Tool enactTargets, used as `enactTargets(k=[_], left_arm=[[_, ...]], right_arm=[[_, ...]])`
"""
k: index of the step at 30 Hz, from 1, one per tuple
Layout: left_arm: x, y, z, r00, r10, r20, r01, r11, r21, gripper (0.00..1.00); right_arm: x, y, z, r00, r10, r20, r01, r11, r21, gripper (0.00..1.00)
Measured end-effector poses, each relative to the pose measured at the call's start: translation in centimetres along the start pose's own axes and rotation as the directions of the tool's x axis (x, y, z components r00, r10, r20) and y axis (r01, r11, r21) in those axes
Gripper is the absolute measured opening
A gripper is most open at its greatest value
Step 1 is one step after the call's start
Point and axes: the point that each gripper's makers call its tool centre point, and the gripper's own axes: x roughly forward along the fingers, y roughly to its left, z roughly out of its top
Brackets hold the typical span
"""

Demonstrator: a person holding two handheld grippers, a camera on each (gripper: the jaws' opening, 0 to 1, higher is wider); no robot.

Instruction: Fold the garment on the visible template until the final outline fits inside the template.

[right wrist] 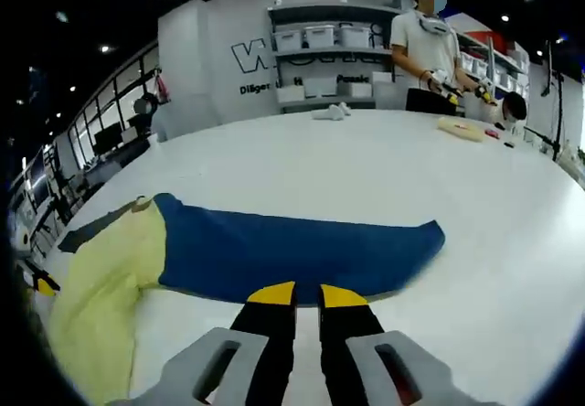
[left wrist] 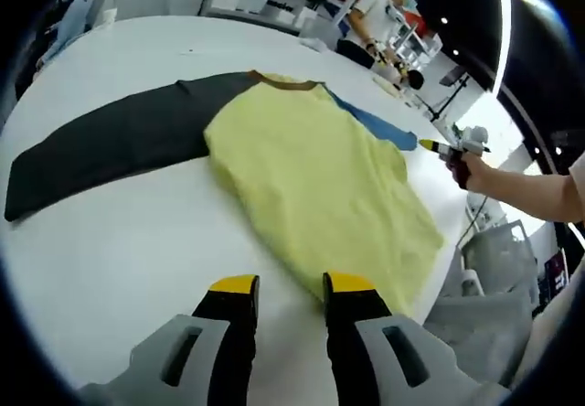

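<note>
A shirt lies flat on the white table (left wrist: 119, 269). It has a yellow body (left wrist: 320, 177), a brown collar (left wrist: 283, 81), a dark grey sleeve (left wrist: 110, 145) stretched out to the left and a blue sleeve (left wrist: 379, 124) to the right. My left gripper (left wrist: 291, 285) hovers open just short of the yellow hem, with nothing between its jaws. In the right gripper view the blue sleeve (right wrist: 292, 251) lies spread out, with the yellow body (right wrist: 101, 287) at the left. My right gripper (right wrist: 307, 294) is at the sleeve's near edge, jaws close together. The right gripper (left wrist: 437, 147) sits just past the sleeve's end.
A person's hand (left wrist: 475, 173) holds the right gripper near the table's right edge (left wrist: 448, 260). Another person (right wrist: 425, 45) stands at the far side by shelves of bins (right wrist: 320, 36). A white cloth (right wrist: 331, 112) and a pale object (right wrist: 460, 129) lie far off on the table.
</note>
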Motion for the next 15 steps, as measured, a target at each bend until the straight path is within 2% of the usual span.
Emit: enactTargets(k=[2,3,5,6,7,8,11,12,14,15], left_arm=[[0.1,-0.4,-0.5,1.0,-0.022,-0.017,0.022,1.0,-0.007,0.25],[0.2,-0.4,-0.7,1.0,-0.022,-0.02,0.022,1.0,-0.006,0.25],[0.3,-0.8,-1.2,0.999,-0.042,-0.028,0.041,0.999,-0.012,0.23],[0.4,-1.1,-1.3,0.998,-0.057,-0.03,0.056,0.998,-0.021,0.21],[0.4,-1.3,-1.6,0.997,-0.061,-0.036,0.06,0.998,-0.028,0.2],[0.4,-1.5,-1.6,0.997,-0.068,-0.037,0.067,0.997,-0.026,0.2],[0.5,-2.1,-2.0,0.995,-0.094,-0.047,0.092,0.995,-0.04,0.18],[0.5,-2.2,-2.2,0.993,-0.103,-0.052,0.1,0.994,-0.049,0.17],[0.6,-2.4,-2.5,0.992,-0.112,-0.056,0.109,0.992,-0.057,0.13],[0.7,-2.5,-2.6,0.992,-0.116,-0.058,0.112,0.992,-0.063,0.09]], right_arm=[[-0.2,2.6,-0.2,0.997,0.083,0.006,-0.083,0.997,0.0,0.03],[-0.4,4.4,-0.7,0.989,0.145,-0.009,-0.145,0.989,-0.014,0.04],[-0.7,6.1,-1.4,0.984,0.175,-0.039,-0.178,0.982,-0.06,0.04],[-1.0,7.7,-1.6,0.974,0.225,-0.035,-0.227,0.972,-0.063,0.04],[-1.2,8.3,-2.0,0.97,0.241,-0.044,-0.243,0.967,-0.069,0.05],[-1.5,9.6,-2.6,0.957,0.281,-0.069,-0.286,0.955,-0.082,0.05],[-2.2,12.0,-3.7,0.931,0.351,-0.099,-0.359,0.929,-0.085,0.05],[-2.4,12.4,-4.1,0.933,0.344,-0.109,-0.355,0.928,-0.111,0.05],[-2.8,13.7,-4.4,0.919,0.379,-0.109,-0.39,0.916,-0.099,0.06],[-3.0,14.0,-4.6,0.918,0.378,-0.117,-0.391,0.913,-0.117,0.06]])
